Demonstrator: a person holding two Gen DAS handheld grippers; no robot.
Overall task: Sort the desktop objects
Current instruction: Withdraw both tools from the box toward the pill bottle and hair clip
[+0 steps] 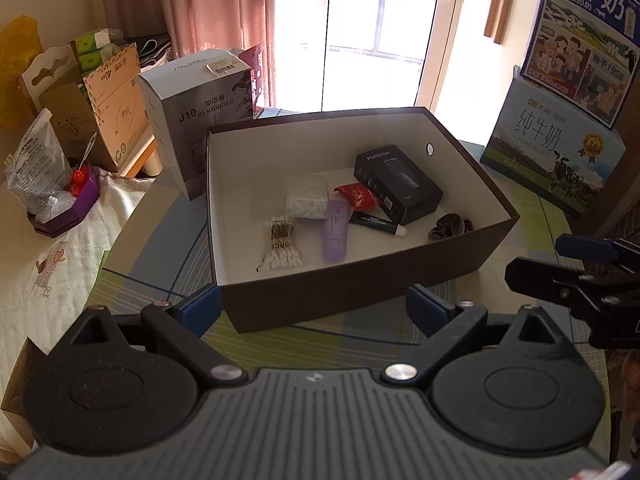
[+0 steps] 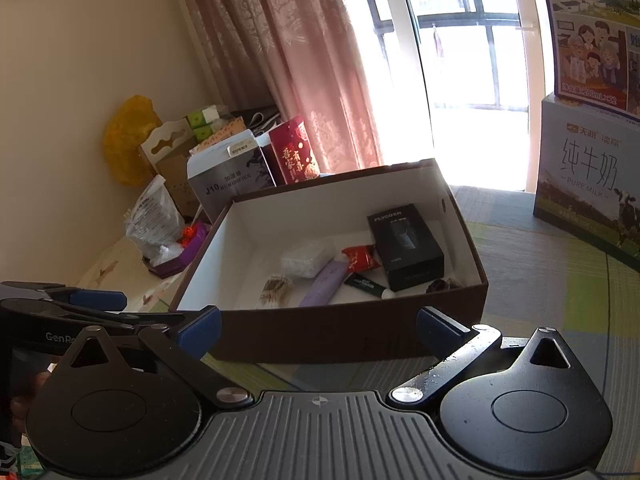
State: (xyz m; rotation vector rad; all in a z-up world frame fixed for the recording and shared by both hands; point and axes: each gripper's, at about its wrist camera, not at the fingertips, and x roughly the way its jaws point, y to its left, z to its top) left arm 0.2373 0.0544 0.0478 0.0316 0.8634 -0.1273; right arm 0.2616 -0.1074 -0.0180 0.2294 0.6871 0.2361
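a brown cardboard box (image 1: 352, 304) with a white inside stands open on the counter (image 1: 532, 216), which wears a green and blue checked cloth. six things lie on the box floor. one black carton (image 1: 398, 184) marked flycoer lies flat at the back right, its long axis running from the far left toward the near right. one red wrapped sweet (image 1: 356, 196) sits just beside the carton's left edge. one lilac tube (image 1: 336, 230) lies with its long axis running near to far, its narrower end toward the back wall. one small dark green tube (image 1: 376, 224) lies crosswise, its white cap pointing right, touching the lilac tube's side. one clear packet of white cotton pads (image 1: 306, 196) lies at the back left, and one bundle of cotton swabs (image 1: 280, 248) lies in front of it, sticks running near to far. one dark scrunchie (image 1: 450, 226) rests against the right near wall.

both tongs hover just short of the box's near wall, holding nothing. the left tongs (image 1: 312, 308) stand spread wide, blue pads apart. the right tongs (image 2: 318, 330) are likewise spread, and they also show at the right edge of the left wrist view.

behind the box stand one grey humidifier carton (image 1: 200, 120) and two milk cartons (image 1: 556, 152), one stacked on the other.
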